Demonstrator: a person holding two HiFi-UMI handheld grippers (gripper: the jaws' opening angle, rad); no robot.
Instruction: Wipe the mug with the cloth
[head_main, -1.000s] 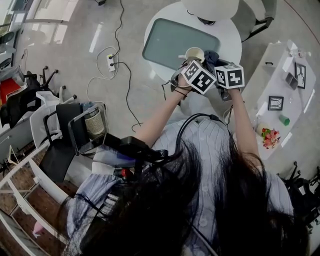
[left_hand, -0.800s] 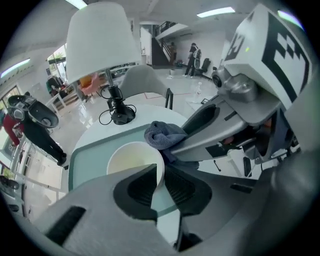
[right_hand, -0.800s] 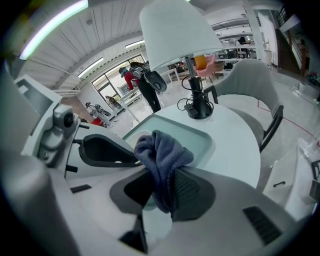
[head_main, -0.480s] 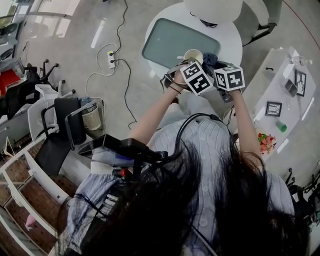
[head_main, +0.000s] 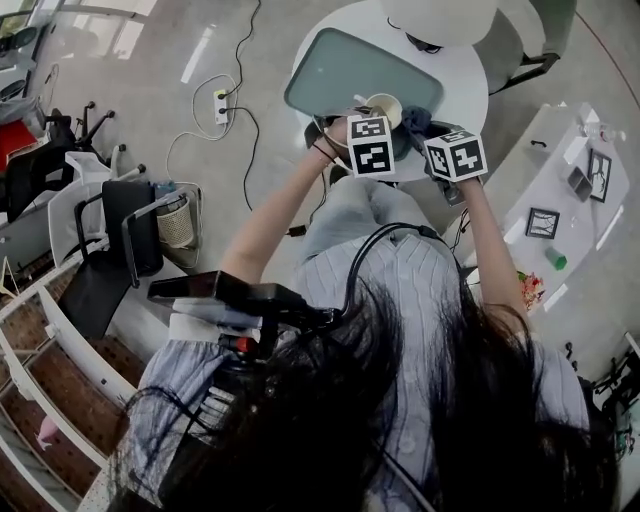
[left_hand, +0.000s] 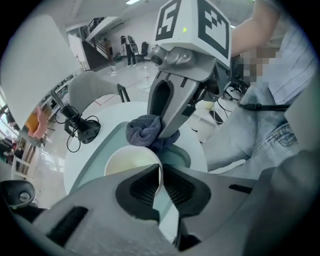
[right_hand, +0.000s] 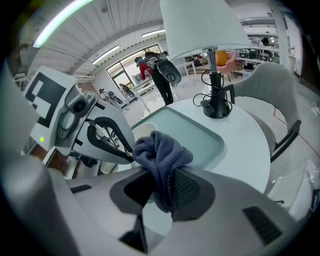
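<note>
1. My left gripper (left_hand: 160, 172) has just been closing and now pinches the thin rim of the cream mug (left_hand: 127, 162), over the pale green tray (right_hand: 200, 132) on the round white table (right_hand: 250, 135). I can't tell whether the mug's base rests there.
2. My right gripper (right_hand: 160, 195) is clenched on the bunched blue-grey cloth (right_hand: 160, 155), just beside the mug.
3. The rim pinch is narrow, so a hard wipe could twist the mug loose or tip it.
4. The cloth's loose folds could slip free.
5. I can read no brand or lettering, only the square markers on my cubes (head_main: 370, 145).
</note>
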